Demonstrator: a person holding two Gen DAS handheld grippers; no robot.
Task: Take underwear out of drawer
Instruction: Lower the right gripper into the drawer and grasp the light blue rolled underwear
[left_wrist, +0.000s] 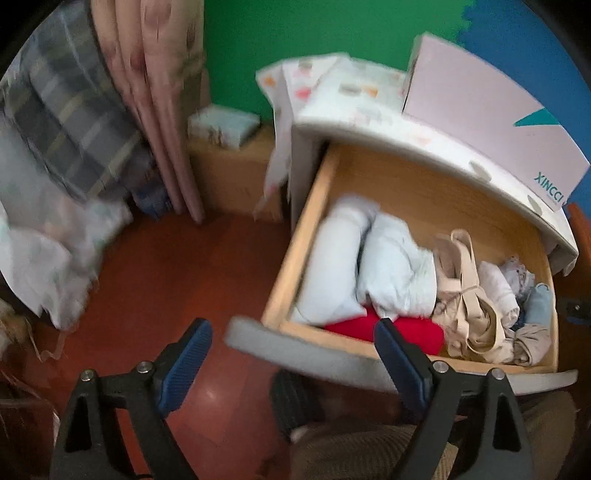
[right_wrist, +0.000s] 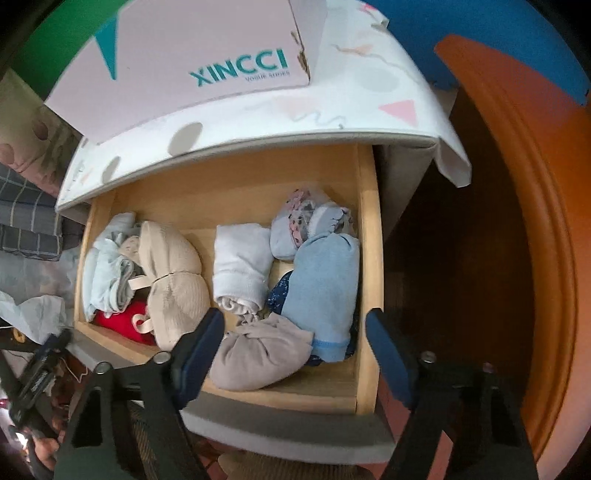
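The drawer (right_wrist: 369, 236) stands pulled out from under the patterned cabinet top (right_wrist: 369, 107), and no garment has left it yet. My right tool (right_wrist: 295, 339) hovers over the drawer's front right corner, fingers spread wide and holding nothing. My left tool (left_wrist: 293, 343) is also spread and empty, positioned off the drawer's front left corner, with one finger over the floor (left_wrist: 166, 277) and the other over the drawer front.

Drawer contents, left wall to right wall:
- pale blue folded cloth (right_wrist: 103, 266), with a red item (right_wrist: 125, 321) against the front wall beneath it
- beige strapped garment (right_wrist: 173, 280)
- white rolled piece (right_wrist: 240, 266) near the middle
- floral bundle (right_wrist: 299, 221) toward the back right
- light blue roll (right_wrist: 325, 288) along the right wall, with a dark blue printed piece (right_wrist: 280, 291) partly under it
- grey-beige bundle (right_wrist: 258, 354) at the front wall

Key relation: the grey-beige bundle and the light blue roll lie directly ahead of the right tool, between its fingers in the right wrist view — the right hand is clearly the nearer one. The light blue roll runs front-to-back, parallel to the right wall, so I judge the fingers should close across its short width. The grey-beige bundle has no evident long axis. Which piece counts as the underwear to take I cannot tell — several rolled items qualify.

A pink box marked XINCCI (right_wrist: 177, 55) sits on the cabinet top, clear of the drawer opening.
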